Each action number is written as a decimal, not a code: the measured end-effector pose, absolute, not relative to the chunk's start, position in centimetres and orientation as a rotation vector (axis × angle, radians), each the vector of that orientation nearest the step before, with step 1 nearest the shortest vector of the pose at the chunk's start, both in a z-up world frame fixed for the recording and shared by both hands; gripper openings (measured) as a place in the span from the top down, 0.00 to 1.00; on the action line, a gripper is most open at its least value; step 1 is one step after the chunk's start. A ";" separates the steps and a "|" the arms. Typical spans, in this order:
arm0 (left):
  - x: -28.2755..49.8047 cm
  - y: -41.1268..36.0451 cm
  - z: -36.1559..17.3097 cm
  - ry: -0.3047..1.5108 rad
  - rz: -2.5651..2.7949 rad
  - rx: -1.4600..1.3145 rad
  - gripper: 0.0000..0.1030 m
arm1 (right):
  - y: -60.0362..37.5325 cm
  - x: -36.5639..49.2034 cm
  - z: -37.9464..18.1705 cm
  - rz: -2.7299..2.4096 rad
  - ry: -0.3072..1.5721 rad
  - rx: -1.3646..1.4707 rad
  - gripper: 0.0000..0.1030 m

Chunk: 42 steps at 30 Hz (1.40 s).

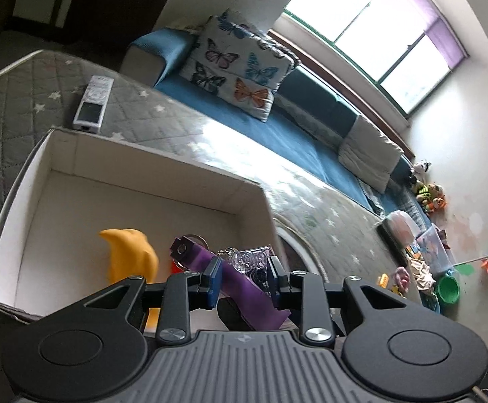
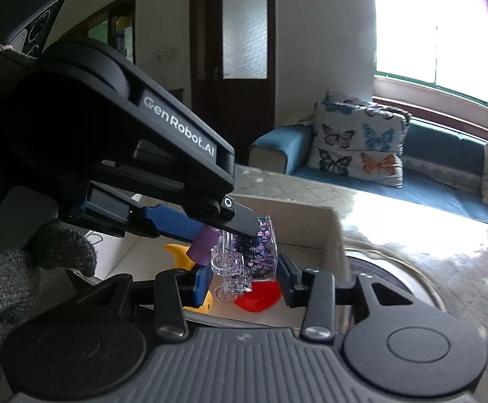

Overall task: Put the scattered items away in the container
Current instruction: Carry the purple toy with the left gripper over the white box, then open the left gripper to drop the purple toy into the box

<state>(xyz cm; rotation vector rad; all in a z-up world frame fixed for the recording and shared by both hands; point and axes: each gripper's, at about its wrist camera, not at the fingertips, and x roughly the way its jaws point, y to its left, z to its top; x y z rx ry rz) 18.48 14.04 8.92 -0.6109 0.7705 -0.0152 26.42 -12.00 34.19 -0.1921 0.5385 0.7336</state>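
Hovering over the box [image 1: 76, 154], the left gripper [image 1: 245, 282] has its jaws clamped on a purple tube [image 1: 240, 285], with a glittery clear keychain [image 2: 244, 255] dangling beside it. The right gripper [image 2: 244, 283] is seen with jaws spread around that keychain, untouched. The tube should be lowered before release, clear of the yellow toy [image 1: 131, 255] inside.

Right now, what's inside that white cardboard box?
In the white box lie a yellow banana-shaped toy and a red piece. Both grippers hang above it with a purple item and a clear glittery trinket; they cover part of the floor.
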 end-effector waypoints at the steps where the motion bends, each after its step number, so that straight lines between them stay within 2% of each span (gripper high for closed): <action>1: 18.7 14.3 8.5 0.778 -0.008 -0.618 0.70 | -11.7 26.8 33.9 0.740 0.551 -0.192 0.60; 17: 20.4 16.7 4.9 0.840 0.020 -0.664 0.71 | -8.5 30.9 29.9 0.782 0.716 -0.195 0.59; 23: 20.6 16.3 4.5 0.845 0.016 -0.656 0.70 | -8.3 31.5 29.4 0.776 0.754 -0.194 0.54; 25: 20.7 16.1 4.4 0.847 0.014 -0.654 0.70 | -8.4 31.4 29.7 0.775 0.762 -0.189 0.51; 27: 20.8 16.0 4.2 0.861 0.017 -0.653 0.70 | -8.5 31.5 29.6 0.782 0.773 -0.191 0.43; 35: 20.6 16.0 3.5 0.884 0.025 -0.654 0.70 | -8.7 30.9 29.9 0.786 0.766 -0.194 0.42; 37: 20.5 16.0 3.8 0.875 0.029 -0.640 0.70 | -8.8 31.1 29.9 0.783 0.763 -0.186 0.38; 39: 20.2 16.0 4.1 0.865 0.028 -0.630 0.70 | -9.1 30.7 30.1 0.778 0.749 -0.182 0.28; 41: 20.0 15.9 4.3 0.858 0.027 -0.622 0.70 | -9.5 30.2 30.4 0.777 0.736 -0.177 0.26; 42: 19.9 15.9 4.4 0.856 0.027 -0.619 0.69 | -9.8 29.9 30.5 0.779 0.730 -0.174 0.22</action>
